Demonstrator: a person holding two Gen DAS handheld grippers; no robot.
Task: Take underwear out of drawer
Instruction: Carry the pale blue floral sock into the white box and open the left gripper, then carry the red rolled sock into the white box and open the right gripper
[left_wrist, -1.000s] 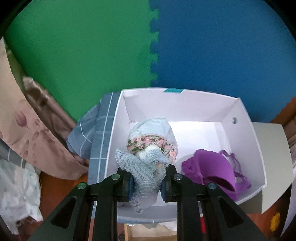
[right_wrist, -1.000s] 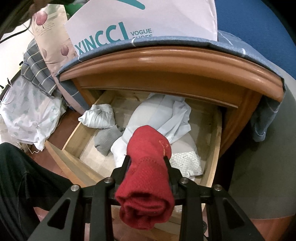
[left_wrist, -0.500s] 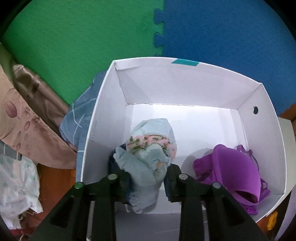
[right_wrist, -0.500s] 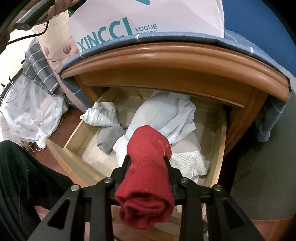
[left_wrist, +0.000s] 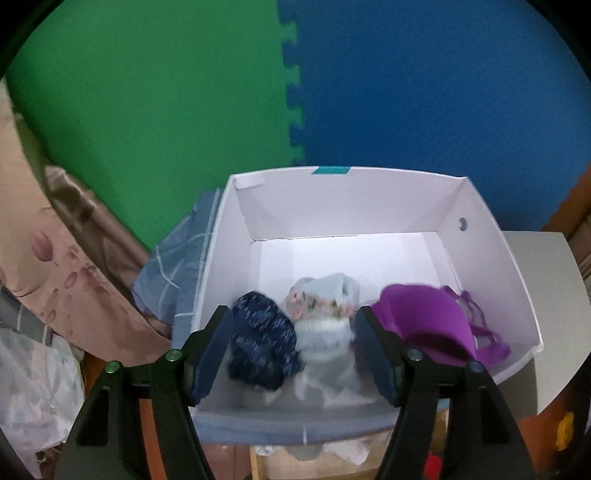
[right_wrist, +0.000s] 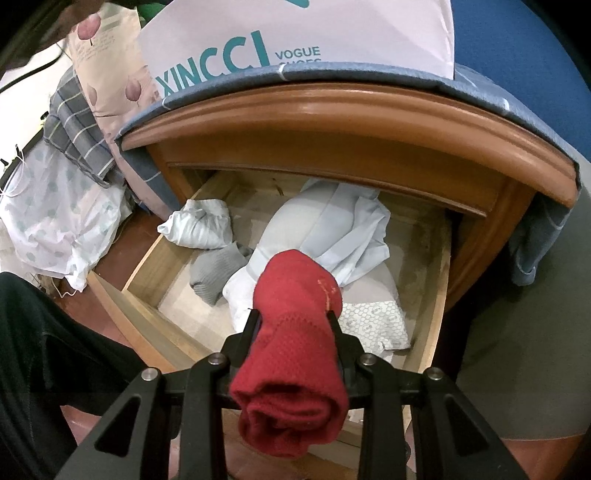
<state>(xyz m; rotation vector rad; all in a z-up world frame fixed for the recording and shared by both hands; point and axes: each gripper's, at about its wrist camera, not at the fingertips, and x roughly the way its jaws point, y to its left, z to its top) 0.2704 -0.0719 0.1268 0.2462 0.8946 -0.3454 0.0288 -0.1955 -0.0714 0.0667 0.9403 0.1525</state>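
In the left wrist view my left gripper hangs over a white box, its jaws opening. A pale blue underwear bundle with a floral band lies in the box between the pads, apart from them. A dark blue speckled piece lies beside it on the left, a purple bra on the right. In the right wrist view my right gripper is shut on a rolled red underwear above the open wooden drawer, which holds pale blue and white garments and a grey piece.
The box stands on a blue checked cloth over the nightstand top. Green and blue foam mats cover the wall behind. Pink flowered fabric and other cloths are piled at the left. A person's dark trouser leg is near the drawer.
My left gripper has opened and let go of the pale blue bundle, which now lies in the box; a dark blue piece shows beside it. The right gripper has held still with the red underwear.
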